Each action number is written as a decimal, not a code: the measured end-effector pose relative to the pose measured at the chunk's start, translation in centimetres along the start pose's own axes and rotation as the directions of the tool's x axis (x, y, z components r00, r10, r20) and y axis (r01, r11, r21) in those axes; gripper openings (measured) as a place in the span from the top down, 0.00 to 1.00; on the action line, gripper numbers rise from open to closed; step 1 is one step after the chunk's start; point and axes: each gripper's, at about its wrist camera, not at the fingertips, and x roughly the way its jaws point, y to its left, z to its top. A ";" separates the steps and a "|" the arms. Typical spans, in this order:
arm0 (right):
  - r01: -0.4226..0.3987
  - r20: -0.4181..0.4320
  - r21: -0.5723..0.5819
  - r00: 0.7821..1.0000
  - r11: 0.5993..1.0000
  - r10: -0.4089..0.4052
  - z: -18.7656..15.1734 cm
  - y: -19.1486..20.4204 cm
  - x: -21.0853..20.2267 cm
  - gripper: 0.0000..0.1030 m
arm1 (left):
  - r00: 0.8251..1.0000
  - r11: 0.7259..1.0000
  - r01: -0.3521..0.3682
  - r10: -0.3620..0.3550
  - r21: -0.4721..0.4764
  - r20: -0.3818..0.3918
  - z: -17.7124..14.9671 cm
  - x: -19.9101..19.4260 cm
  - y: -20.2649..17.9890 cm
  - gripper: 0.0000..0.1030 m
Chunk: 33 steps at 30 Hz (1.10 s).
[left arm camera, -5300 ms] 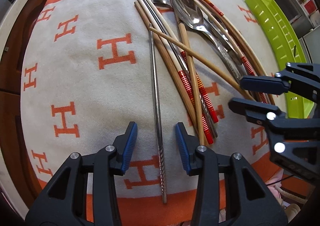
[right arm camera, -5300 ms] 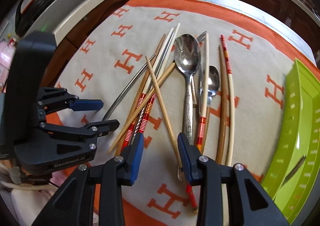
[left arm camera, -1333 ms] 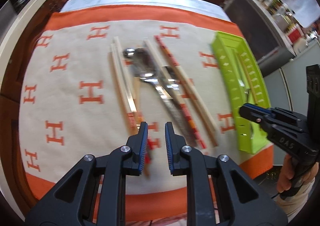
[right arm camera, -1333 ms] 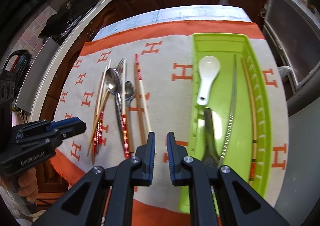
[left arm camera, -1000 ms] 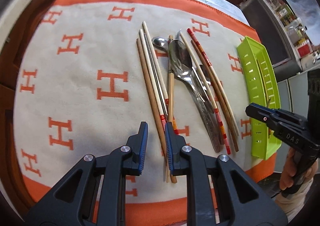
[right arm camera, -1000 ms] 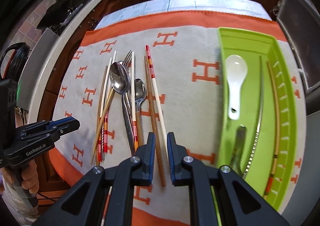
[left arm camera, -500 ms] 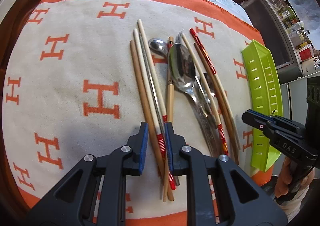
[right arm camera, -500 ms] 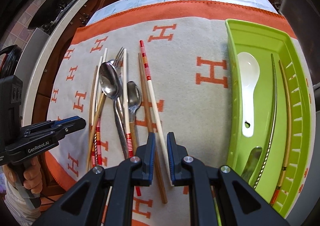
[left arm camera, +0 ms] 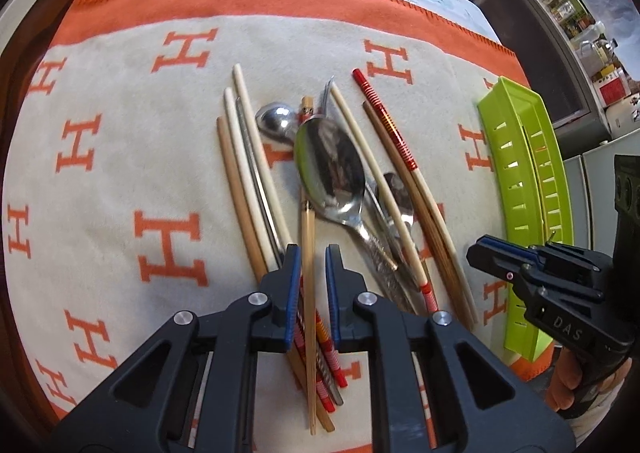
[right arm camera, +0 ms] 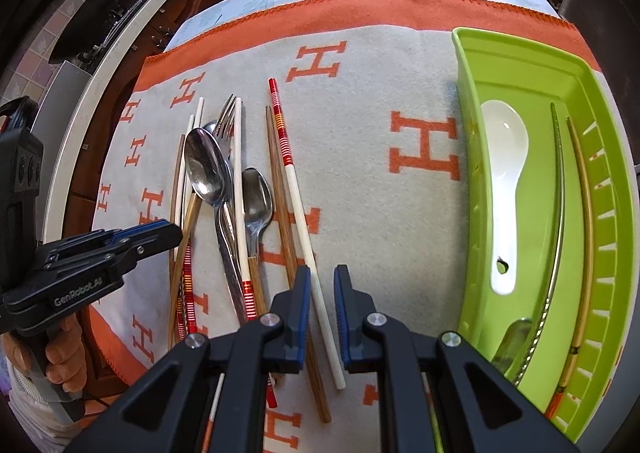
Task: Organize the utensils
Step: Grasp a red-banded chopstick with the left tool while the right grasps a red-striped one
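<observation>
Now my left gripper (left arm camera: 309, 267) has come down over the heap of loose utensils, much closer than a second ago, when the whole cloth lay spread out below it. Its jaws are closing, narrow already, with a thin bamboo chopstick (left arm camera: 308, 253) running straight between the blue pads; I cannot tell whether the pads are pressing on it yet. Just ahead of those fingertips lies the large steel spoon (left arm camera: 330, 169), with pale chopsticks (left arm camera: 240, 173) on the outer side and the red-banded chopstick (left arm camera: 384, 121) on the side toward my other hand.

My right gripper (right arm camera: 322, 293) has sunk too and sits with its jaws narrow, straddling the white shaft of that red-banded chopstick (right arm camera: 298, 193), a brown chopstick (right arm camera: 280, 197) just beside it. I cannot tell if that one is clamped either. The green tray (right arm camera: 472, 157), off to the outer side of my right gripper, already holds a white soup spoon (right arm camera: 504, 173), a steel chopstick and a thin bamboo one.

To my mind both hands are at the start of another pick, with most of the pile yet to move across to the tray.

As for writing, the left gripper's body reads "GenRobot.AI" in the right wrist view, the right one's reads "DAS" in the left wrist view, and the cloth (left arm camera: 120, 173) repeats an orange letter H.
</observation>
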 end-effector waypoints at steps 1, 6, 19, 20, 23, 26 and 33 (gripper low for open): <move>-0.001 0.000 0.000 1.000 1.000 0.001 0.0 0.0 0.0 0.89 | 1.000 1.000 -0.006 0.006 0.010 -0.001 0.3 0.1 -0.2 0.90; -0.003 -0.001 0.001 1.000 1.000 0.003 0.1 -0.1 0.0 0.89 | 0.999 0.998 -0.040 0.041 0.047 -0.020 1.2 1.2 -0.8 0.91; -0.008 -0.015 0.008 1.000 1.000 0.008 0.7 -0.7 0.4 0.89 | 0.996 0.989 -0.080 0.085 0.122 -0.032 2.4 3.2 -2.5 0.92; -0.009 -0.017 0.009 1.000 1.000 0.009 0.7 -0.6 0.5 0.89 | 0.996 0.990 -0.081 0.085 0.118 -0.032 2.5 3.2 -2.5 0.92; -0.014 -0.027 0.008 1.000 1.000 0.014 1.0 -0.5 0.8 0.89 | 0.995 0.991 -0.090 0.093 0.102 -0.028 2.3 3.1 -2.3 0.95; -0.018 -0.037 0.005 0.999 1.000 0.019 1.5 -0.3 1.1 0.89 | 0.995 0.992 -0.095 0.097 0.087 -0.024 1.9 2.8 -1.9 0.96; 0.005 -0.071 -0.044 0.997 0.999 -0.008 2.5 0.9 2.2 0.89 | 0.998 1.000 -0.026 0.026 -0.002 -0.060 0.6 2.1 -0.5 0.96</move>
